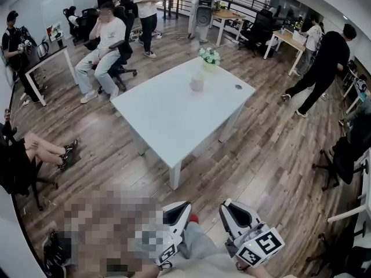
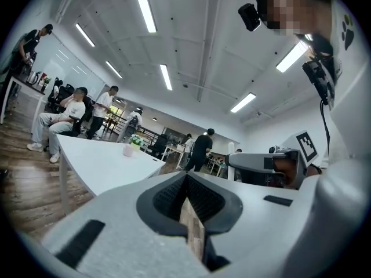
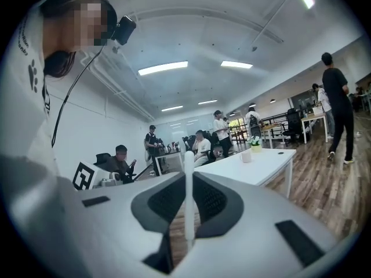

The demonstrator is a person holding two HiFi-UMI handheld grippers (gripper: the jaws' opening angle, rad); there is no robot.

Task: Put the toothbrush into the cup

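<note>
A thin white toothbrush (image 3: pixel 189 172) stands upright between the jaws of my right gripper (image 3: pixel 187 197), which is shut on it. My left gripper (image 2: pixel 188 185) is shut with nothing in it; only a sliver of floor shows between its pads. In the head view both grippers, left (image 1: pixel 177 214) and right (image 1: pixel 237 216), are held low, close to the body and well short of the white table (image 1: pixel 168 117). The pale cup (image 1: pixel 197 83) stands on the table's far half. It also shows in the left gripper view (image 2: pixel 127 150) and the right gripper view (image 3: pixel 246 156).
A small pot of flowers (image 1: pixel 208 57) stands just behind the cup, and a small dark disc (image 1: pixel 238 87) lies near the table's right edge. Seated people (image 1: pixel 107 45) and office chairs ring the room. A person (image 1: pixel 322 68) walks at the right, over wooden floor.
</note>
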